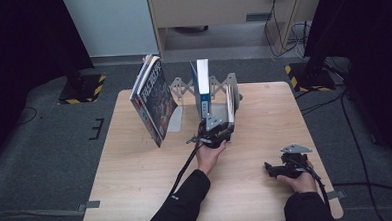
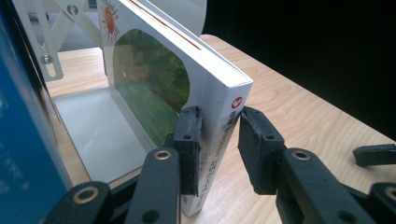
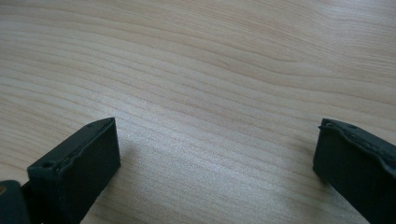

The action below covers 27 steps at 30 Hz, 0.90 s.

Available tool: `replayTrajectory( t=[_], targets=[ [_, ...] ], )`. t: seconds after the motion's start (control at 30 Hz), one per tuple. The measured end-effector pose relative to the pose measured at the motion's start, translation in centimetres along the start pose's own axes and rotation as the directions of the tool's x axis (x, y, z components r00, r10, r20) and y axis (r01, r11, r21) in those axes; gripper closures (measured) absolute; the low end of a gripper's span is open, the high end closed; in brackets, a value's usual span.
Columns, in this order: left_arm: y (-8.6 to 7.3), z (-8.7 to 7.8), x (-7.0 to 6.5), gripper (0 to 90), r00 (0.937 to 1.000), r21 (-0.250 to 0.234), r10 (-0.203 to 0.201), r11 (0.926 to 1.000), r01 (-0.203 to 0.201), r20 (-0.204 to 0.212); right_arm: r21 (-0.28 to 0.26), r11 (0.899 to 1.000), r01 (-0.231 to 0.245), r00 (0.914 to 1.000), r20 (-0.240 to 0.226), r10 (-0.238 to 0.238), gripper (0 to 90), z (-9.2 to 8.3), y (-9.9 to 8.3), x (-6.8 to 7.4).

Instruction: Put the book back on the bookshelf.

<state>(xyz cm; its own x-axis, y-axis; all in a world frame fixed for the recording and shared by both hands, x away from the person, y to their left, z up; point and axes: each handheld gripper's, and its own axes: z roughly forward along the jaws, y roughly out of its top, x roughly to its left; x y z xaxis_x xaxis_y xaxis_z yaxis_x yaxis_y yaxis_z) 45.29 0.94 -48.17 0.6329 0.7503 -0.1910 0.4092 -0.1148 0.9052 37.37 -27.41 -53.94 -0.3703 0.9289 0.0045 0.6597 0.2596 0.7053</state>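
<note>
One tool [image 2: 217, 140] hides book's [image 2: 205, 88] spine.

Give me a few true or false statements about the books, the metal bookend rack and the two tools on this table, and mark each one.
1. The left tool has its jaws on either side of the white book's spine. True.
2. The right tool holds a book. False: its jaws stand wide apart over bare table.
3. The blue book stands upright in the rack. True.
4. The dark-covered book lies flat on the table. False: it stands tilted at the rack's left end.
5. The right tool is beside the rack. False: it rests near the table's front right.
</note>
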Motion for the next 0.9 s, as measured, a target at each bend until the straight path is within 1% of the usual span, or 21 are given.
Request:
replayTrajectory(
  t=[0.13, 0.27, 0.33, 0.43, 0.47, 0.5, 0.53, 0.7, 0.77, 0.83, 0.87, 0.9],
  targets=[
    [0.5, 0.6, 0.3, 68.5, 1.0000, 0.008, 0.000, 1.0000, 0.000, -0.007, 0.000, 1.000, 0.000, 1.0000, 0.000, 0.000, 0.8, 0.0, 0.0, 0.0],
    [1.0, 1.2, 0.4, 68.0, 0.9997, 0.024, 0.012, 0.9997, -0.011, -0.021, 0.001, 1.000, 0.000, 1.0000, -0.001, 0.000, 0.8, 0.0, 0.0, 0.0],
    [1.3, 1.5, 0.2, 67.4, 0.9998, 0.035, 0.016, 0.9993, -0.015, -0.013, 0.001, 1.000, 0.001, 1.0000, -0.001, -0.001, 0.8, 0.0, 0.0, 0.0],
    [1.3, 1.7, -0.1, 67.1, 0.9995, 0.036, 0.026, 0.9990, -0.026, -0.015, 0.001, 1.000, 0.001, 1.0000, -0.002, -0.001, 0.8, 0.0, 0.0, 0.0],
    [1.3, 1.7, -0.1, 67.0, 0.9993, 0.036, 0.030, 0.9989, -0.030, -0.021, 0.001, 1.000, 0.002, 1.0000, -0.003, -0.002, 0.8, 0.0, 0.0, 0.0],
    [1.3, 1.8, -0.2, 66.8, 0.9996, 0.034, 0.025, 0.9991, -0.024, -0.015, 0.001, 1.000, 0.002, 1.0000, -0.003, -0.001, 0.8, 0.0, 0.0, 0.0],
    [1.2, 1.8, -0.3, 66.8, 0.9993, 0.033, 0.030, 0.9990, -0.030, -0.023, 0.001, 1.000, 0.001, 1.0000, -0.003, -0.001, 0.7, 0.0, 0.0, 0.0],
    [1.3, 1.6, -0.2, 66.1, 0.9989, 0.038, 0.038, 0.9986, -0.037, -0.026, 0.001, 1.000, 0.001, 1.0000, -0.003, -0.001, 0.8, 0.0, 0.0, 0.0],
    [1.3, 1.5, -0.2, 64.2, 0.9990, 0.034, 0.042, 0.9985, -0.042, -0.012, 0.001, 1.000, 0.001, 1.0000, -0.003, -0.001, 0.8, 0.0, 0.0, 0.0],
    [1.4, 1.0, -0.2, 61.3, 0.9982, 0.033, 0.059, 0.9977, -0.059, -0.003, 0.001, 1.000, 0.001, 1.0000, -0.003, -0.001, 0.8, 0.0, 0.0, 0.0],
    [1.4, 1.0, -0.2, 60.4, 0.9982, 0.033, 0.059, 0.9977, -0.059, -0.003, 0.001, 1.000, 0.001, 1.0000, -0.003, -0.001, 0.8, 0.0, 0.0, 0.0],
    [1.4, 0.6, -0.2, 59.5, 0.9974, 0.037, 0.072, 0.9968, -0.072, 0.000, 0.001, 1.000, 0.002, 1.0000, -0.003, -0.002, 0.8, 0.0, 0.0, 0.0]
  ],
)
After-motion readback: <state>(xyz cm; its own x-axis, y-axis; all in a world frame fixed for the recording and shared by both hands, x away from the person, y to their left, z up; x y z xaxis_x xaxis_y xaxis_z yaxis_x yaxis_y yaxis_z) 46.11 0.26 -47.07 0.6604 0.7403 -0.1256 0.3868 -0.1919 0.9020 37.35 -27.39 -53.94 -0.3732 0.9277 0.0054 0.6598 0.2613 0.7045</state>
